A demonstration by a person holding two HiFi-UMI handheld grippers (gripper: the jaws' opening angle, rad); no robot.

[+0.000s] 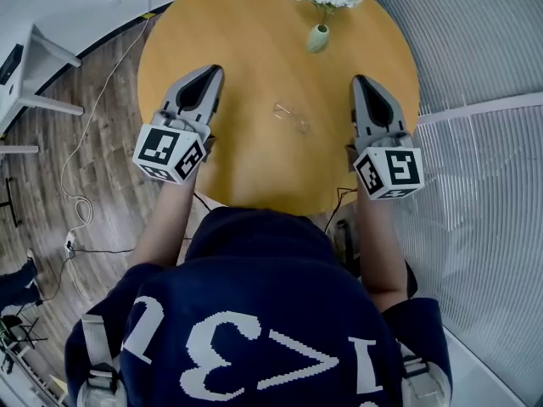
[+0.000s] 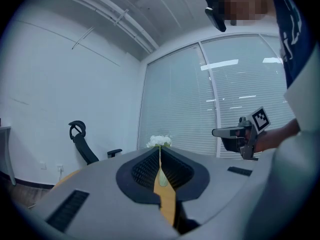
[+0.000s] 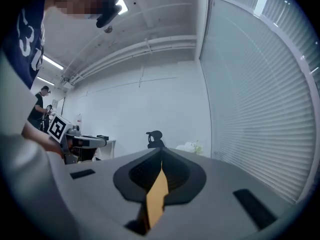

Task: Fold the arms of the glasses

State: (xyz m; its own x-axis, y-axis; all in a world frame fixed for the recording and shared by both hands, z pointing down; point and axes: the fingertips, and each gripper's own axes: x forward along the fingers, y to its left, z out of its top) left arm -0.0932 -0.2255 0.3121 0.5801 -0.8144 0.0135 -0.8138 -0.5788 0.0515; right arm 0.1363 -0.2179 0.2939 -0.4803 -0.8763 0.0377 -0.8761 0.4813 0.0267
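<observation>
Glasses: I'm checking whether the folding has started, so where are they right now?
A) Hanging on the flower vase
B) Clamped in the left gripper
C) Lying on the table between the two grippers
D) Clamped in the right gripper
C: in the head view the glasses lie on the round table between the left gripper and the right gripper, and both grippers' jaws are together with nothing in them.
</observation>
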